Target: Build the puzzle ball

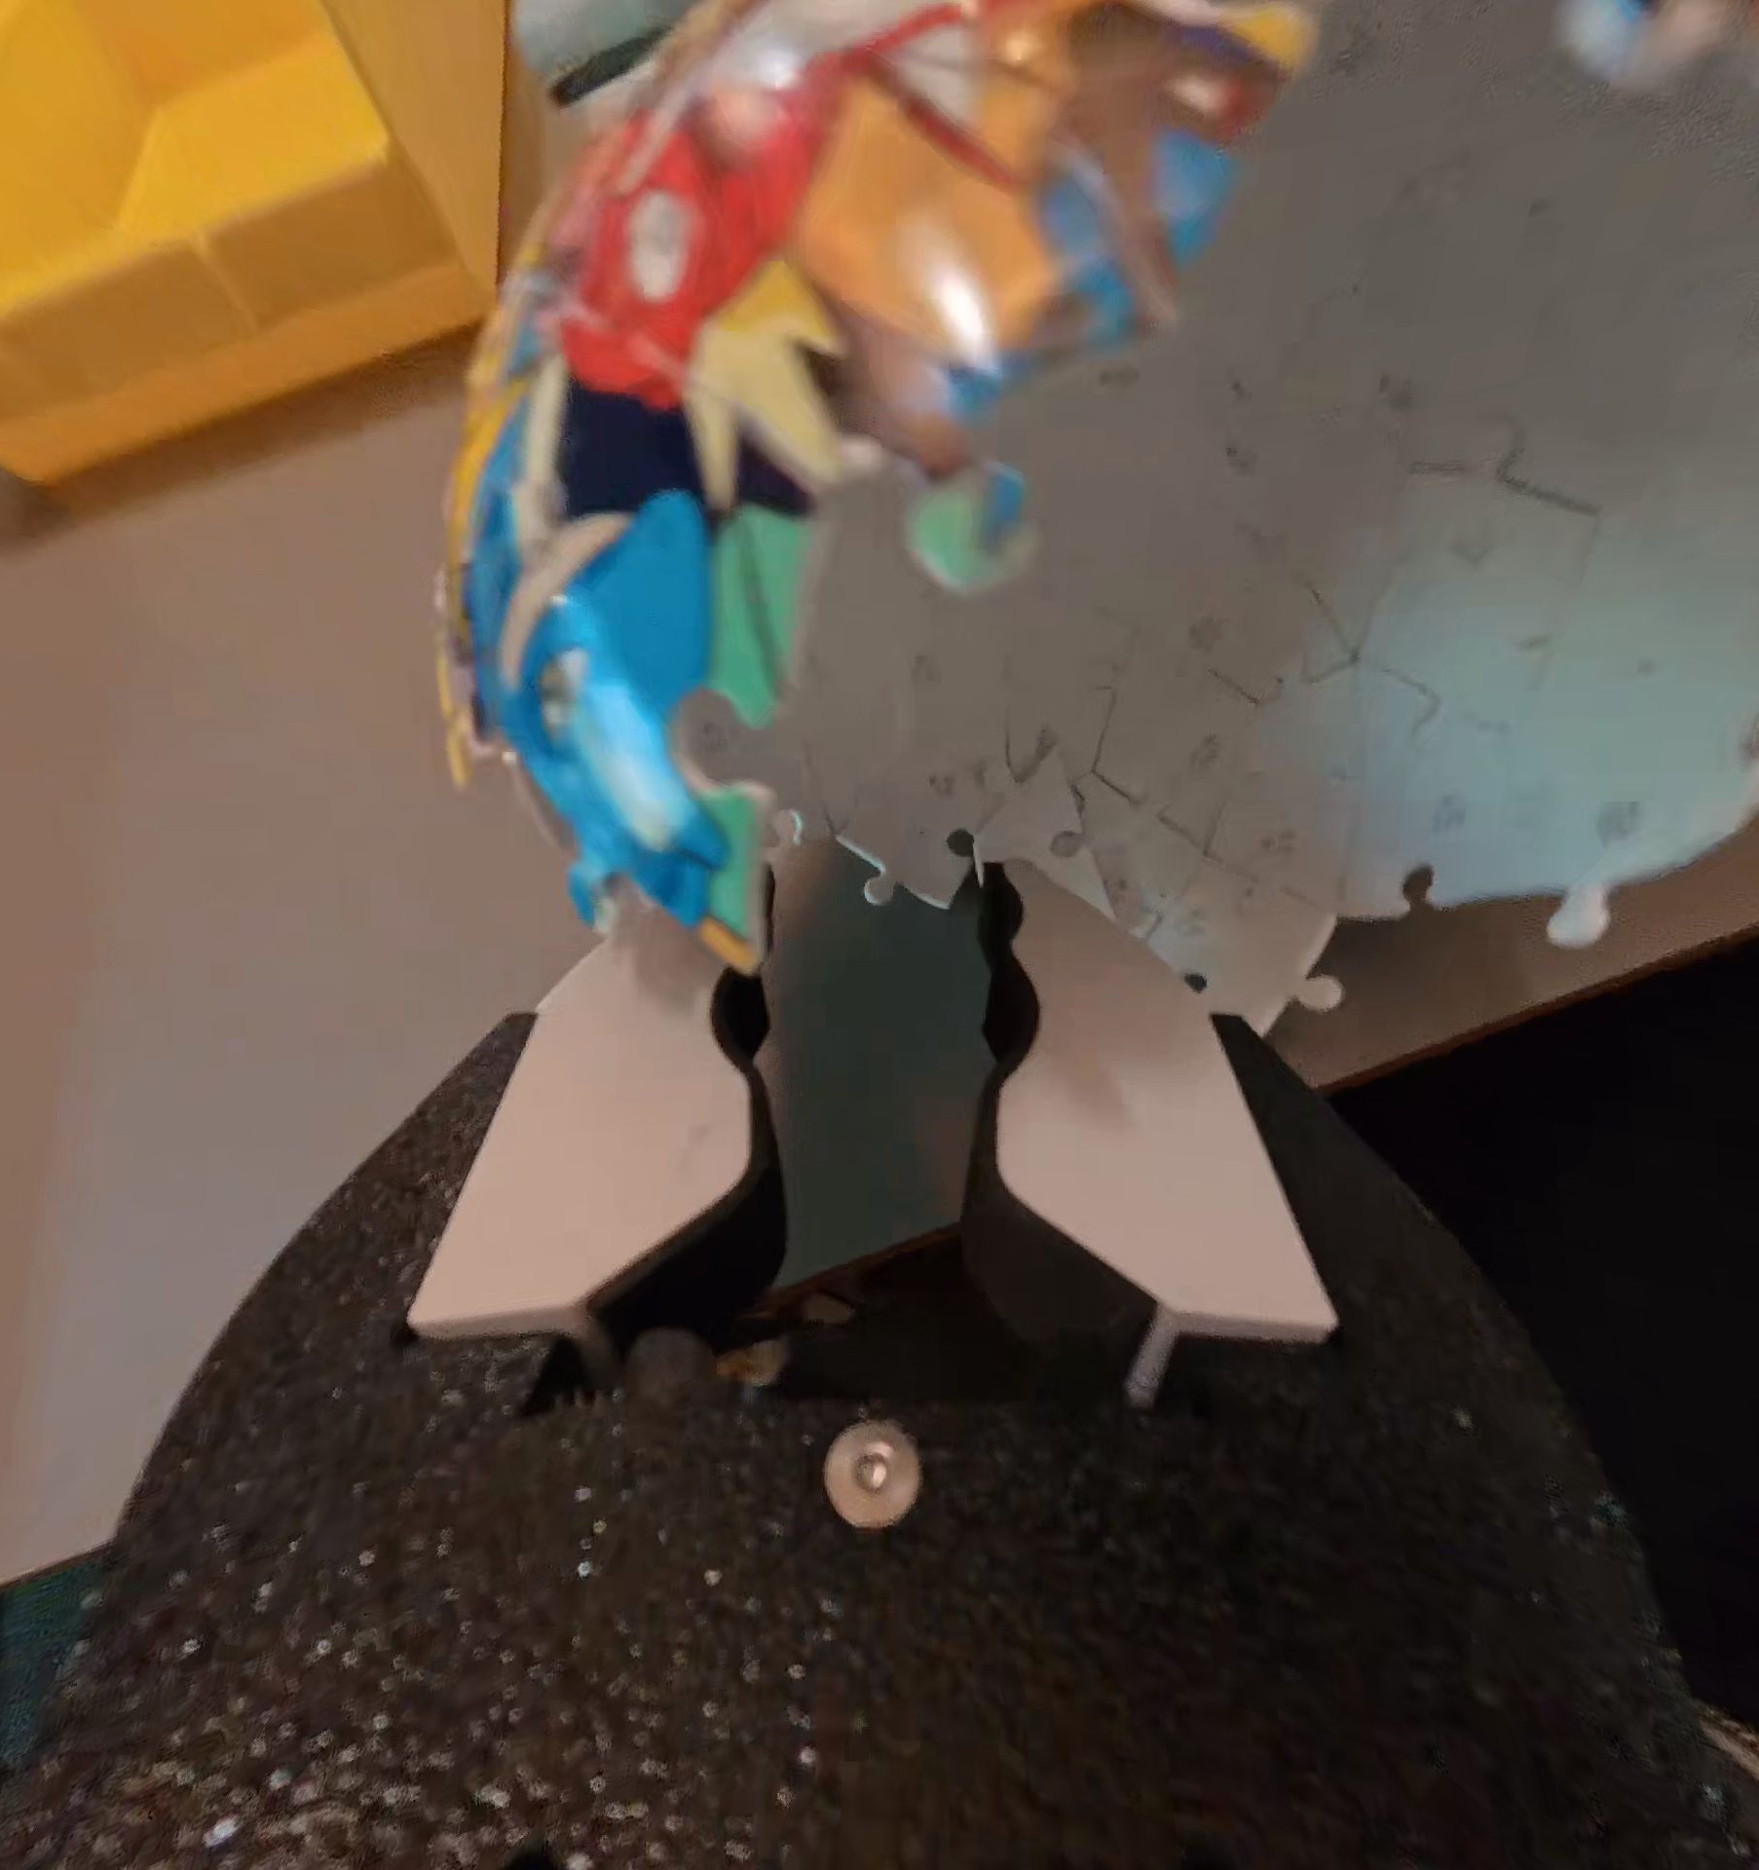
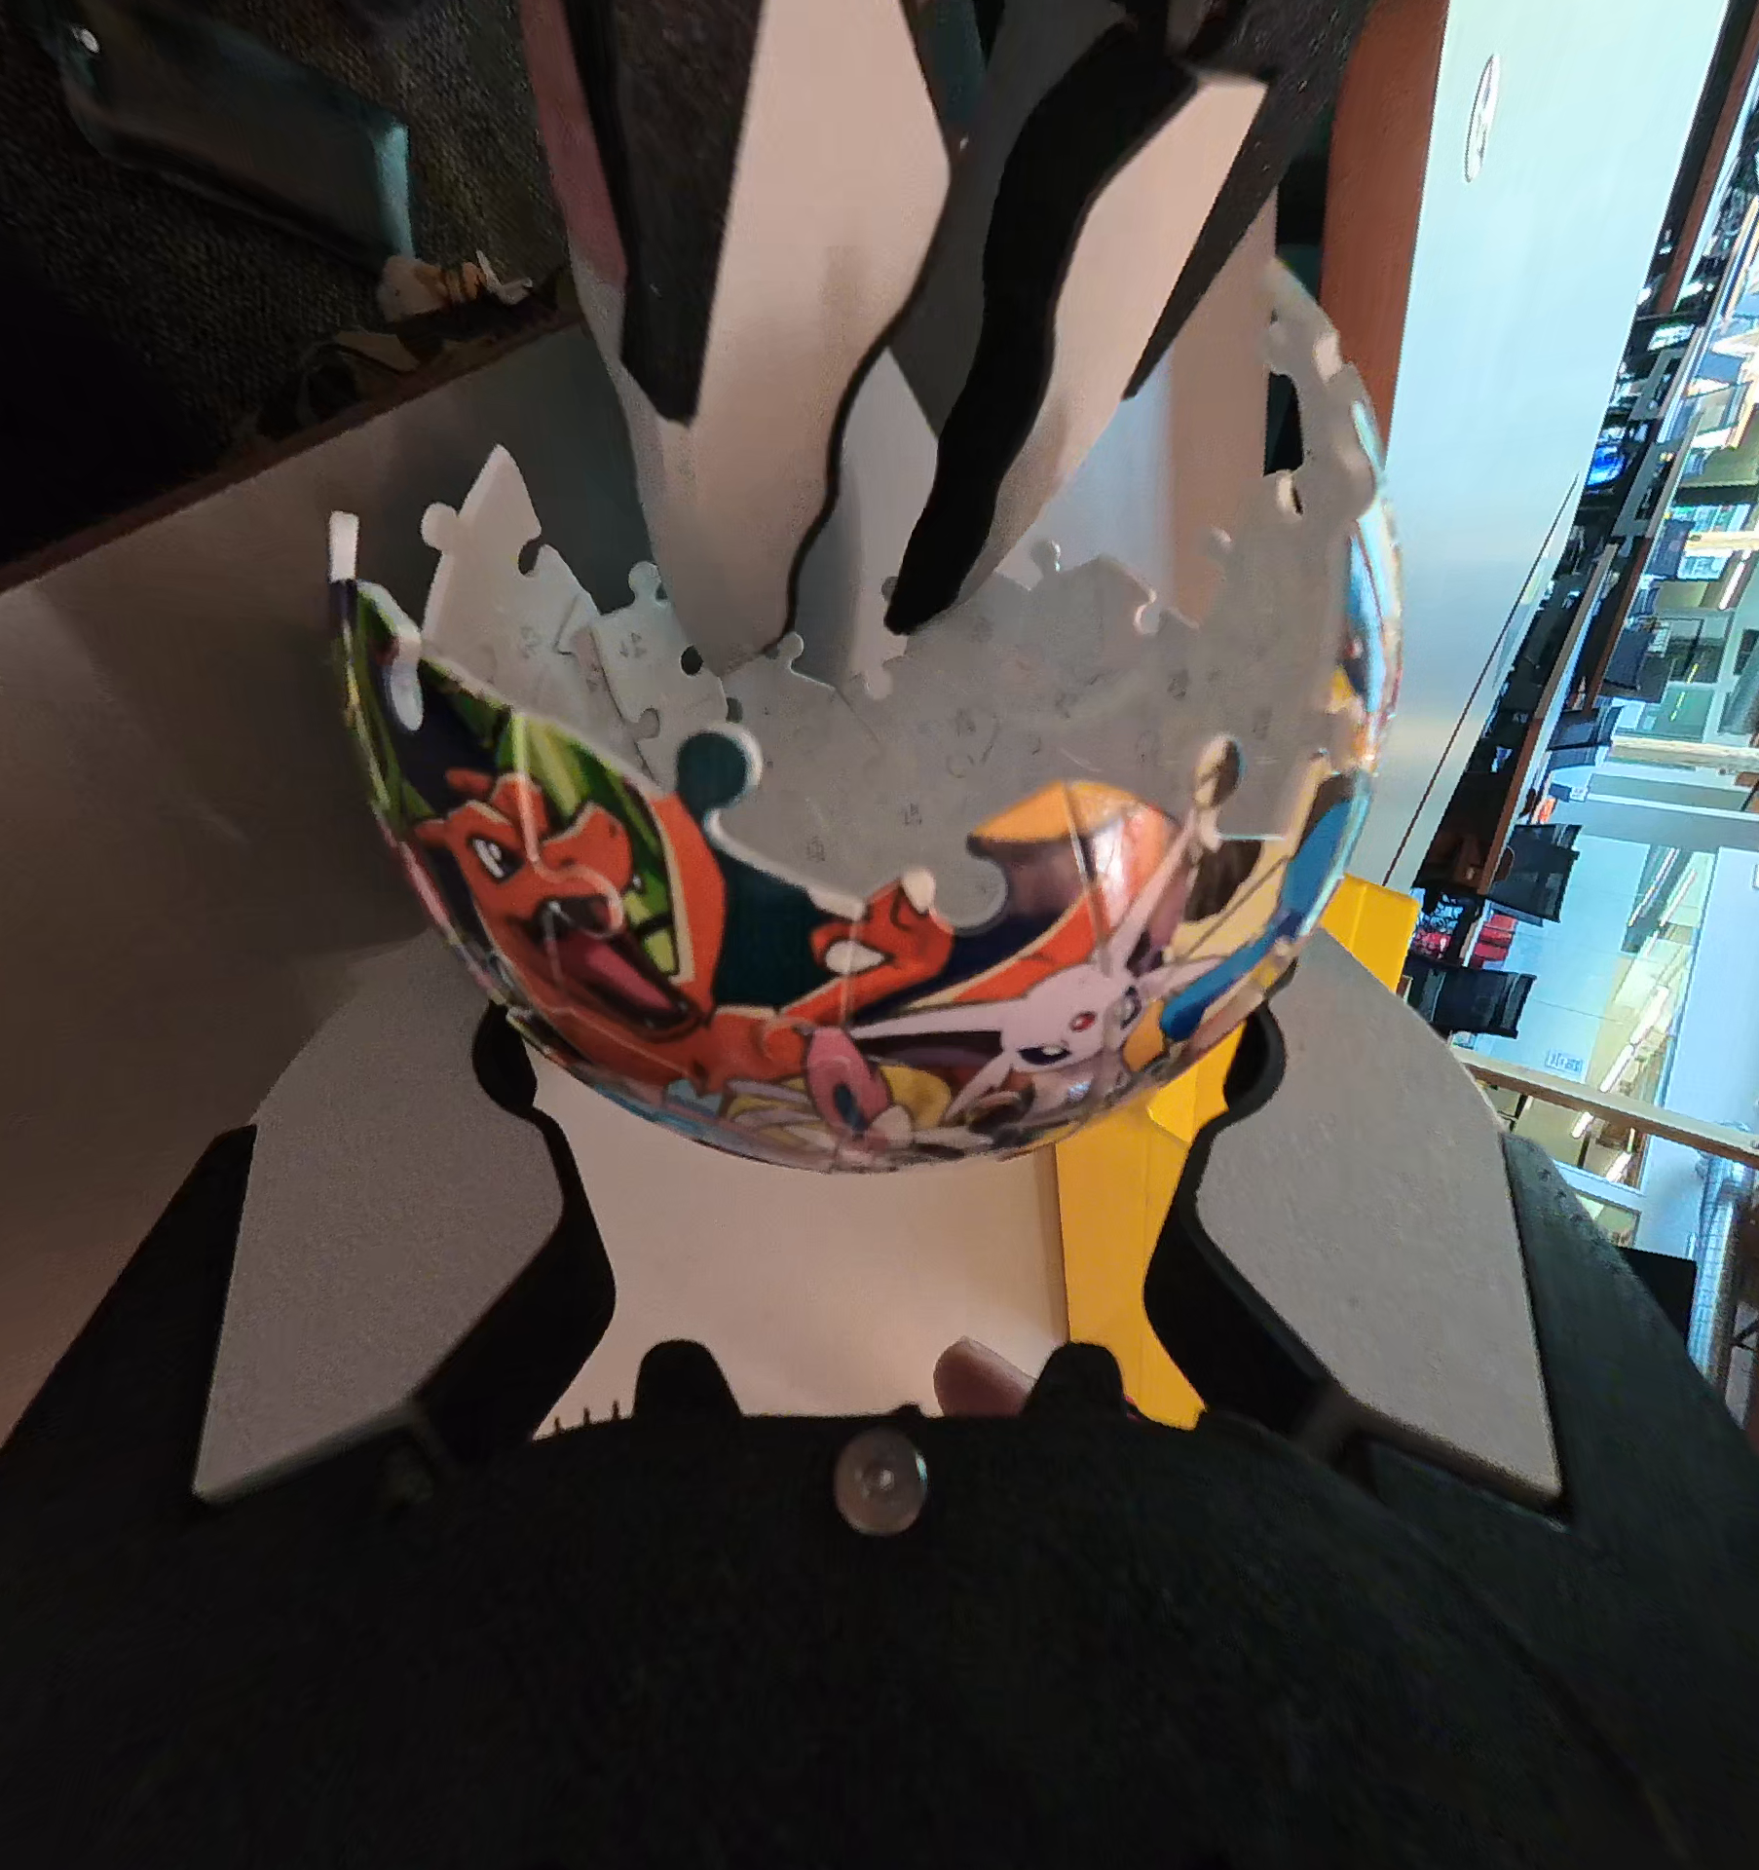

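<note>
The puzzle ball (image 1: 1260, 607) is a half-built shell, colourful cartoon print outside and grey inside, with a jagged open rim. My left gripper (image 1: 886, 890) is shut on the rim and holds the shell up off the table. In the right wrist view the shell (image 2: 602, 911) fills the middle, and the left gripper (image 2: 835, 627) comes down from the top and pinches the far rim. My right gripper (image 2: 881, 1032) is open wide, its fingertips (image 2: 506, 1032) on either side of the shell's lower curve. I cannot tell whether they touch it.
A yellow bin (image 1: 147, 253) stands on the pale table (image 1: 197, 911) beyond the shell; it also shows in the right wrist view (image 2: 1118, 1265). The table's edge (image 1: 1564, 1012) runs close by, with dark space past it. A person's fingertip (image 2: 967, 1376) shows by the right gripper's base. The tips of one gripper are about 6 centimetres away from the tips of the other.
</note>
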### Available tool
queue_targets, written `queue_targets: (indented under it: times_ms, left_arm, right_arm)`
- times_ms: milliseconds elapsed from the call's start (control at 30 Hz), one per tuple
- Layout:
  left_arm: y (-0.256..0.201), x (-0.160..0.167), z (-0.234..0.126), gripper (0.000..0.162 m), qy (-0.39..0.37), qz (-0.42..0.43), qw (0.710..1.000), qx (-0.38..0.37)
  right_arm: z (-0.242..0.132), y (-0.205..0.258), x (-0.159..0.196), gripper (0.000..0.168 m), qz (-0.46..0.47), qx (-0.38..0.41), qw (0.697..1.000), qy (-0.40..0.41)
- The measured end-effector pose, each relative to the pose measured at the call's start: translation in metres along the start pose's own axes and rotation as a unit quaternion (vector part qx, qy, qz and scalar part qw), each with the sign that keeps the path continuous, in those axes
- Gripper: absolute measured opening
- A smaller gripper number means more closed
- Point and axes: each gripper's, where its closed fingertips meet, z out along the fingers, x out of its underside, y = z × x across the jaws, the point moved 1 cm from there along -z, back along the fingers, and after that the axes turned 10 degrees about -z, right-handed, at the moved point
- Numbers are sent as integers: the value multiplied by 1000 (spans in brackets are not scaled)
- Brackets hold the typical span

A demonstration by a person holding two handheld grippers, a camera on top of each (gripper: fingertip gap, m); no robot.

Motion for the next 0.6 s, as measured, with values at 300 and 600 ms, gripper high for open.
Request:
queue_targets:
  times_ms: [300,600]
  left_arm:
    - [6,7,5,65,24,-80,996,6]
    - [27,11,-1,83,12,-81,996,-30]
  right_arm:
    - [1,-3,-8,135,-16,15,1000,9]
    - [3,-5,-6,134,-12,5,1000,12]
